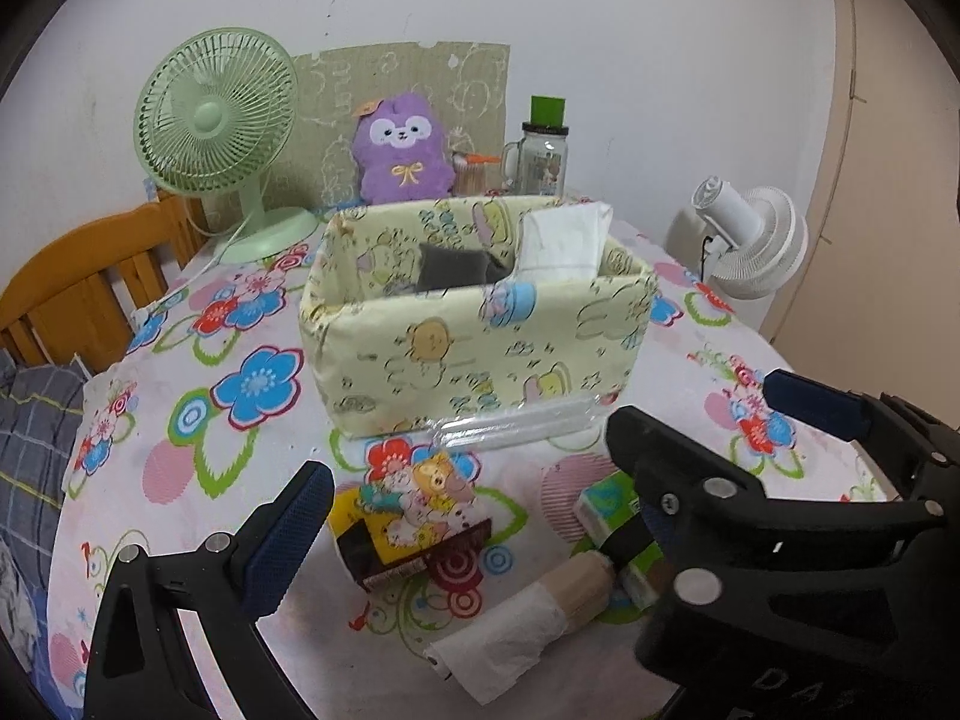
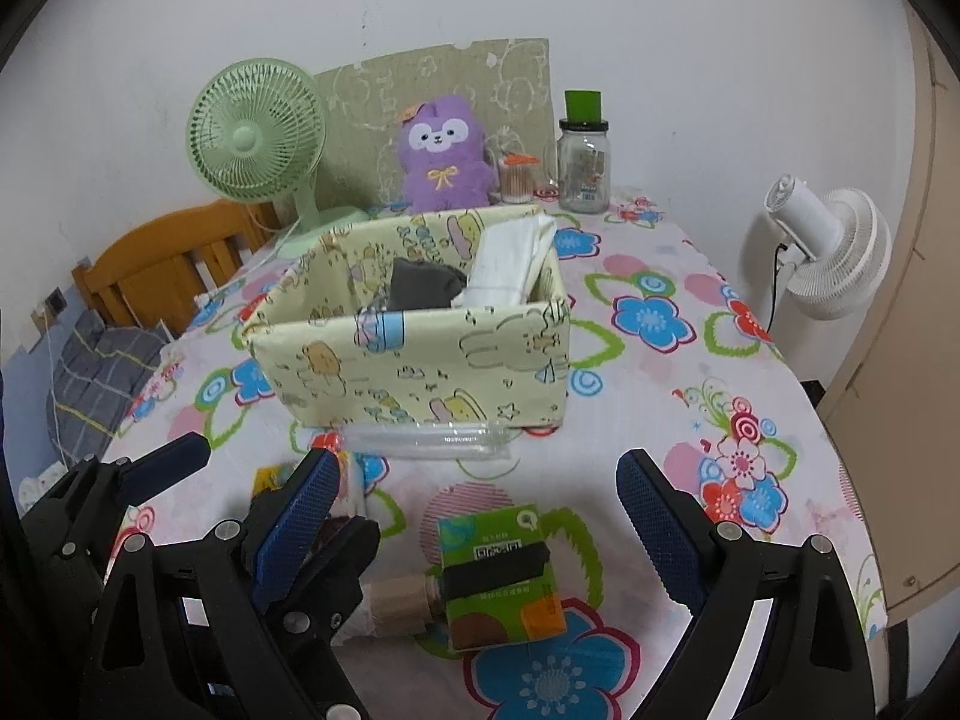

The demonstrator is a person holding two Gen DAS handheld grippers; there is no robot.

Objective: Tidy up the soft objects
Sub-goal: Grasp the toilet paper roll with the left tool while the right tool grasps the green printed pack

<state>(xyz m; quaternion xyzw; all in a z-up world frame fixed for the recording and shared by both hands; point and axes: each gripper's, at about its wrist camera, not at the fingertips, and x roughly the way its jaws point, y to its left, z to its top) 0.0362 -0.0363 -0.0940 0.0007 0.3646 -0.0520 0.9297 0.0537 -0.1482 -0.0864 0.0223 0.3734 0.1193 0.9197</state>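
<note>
One fabric bin [image 1: 474,336] stands in the middle of the surface [image 1: 198,420], pale yellow with cartoon animals. Two soft things sit inside it: a dark grey cloth [image 1: 450,267] toward the left and a white folded tissue pack [image 1: 564,243] standing up at the right end. One clear plastic wrapper [image 2: 426,438] lies touching the bin's near bottom edge.

Three loose items lie on the flowered cloth in front of the bin. One yellow tissue packet [image 1: 408,516] printed with cartoon figures is on the left. One green tissue packet [image 2: 498,582], with a black band across it, is on the right. One beige roll [image 1: 582,582] with crumpled white paper at its end lies between and just nearer, touching the green packet.

The left hand-held gripper [image 1: 570,492] hovers low over these items with its two blue-padded fingers wide apart, the yellow packet and the roll lying between them. The right hand-held gripper [image 2: 480,510] is likewise spread, with the green packet between its fingers but not touched by them.

Along the far edge stand one green desk fan [image 1: 219,120], one purple plush toy [image 1: 402,150], one small container of sticks [image 2: 517,179] and one glass jar [image 2: 583,162] with a green cap. One white fan [image 2: 831,252] stands off the right side, and a wooden chair back [image 1: 90,288] shows at the left.
</note>
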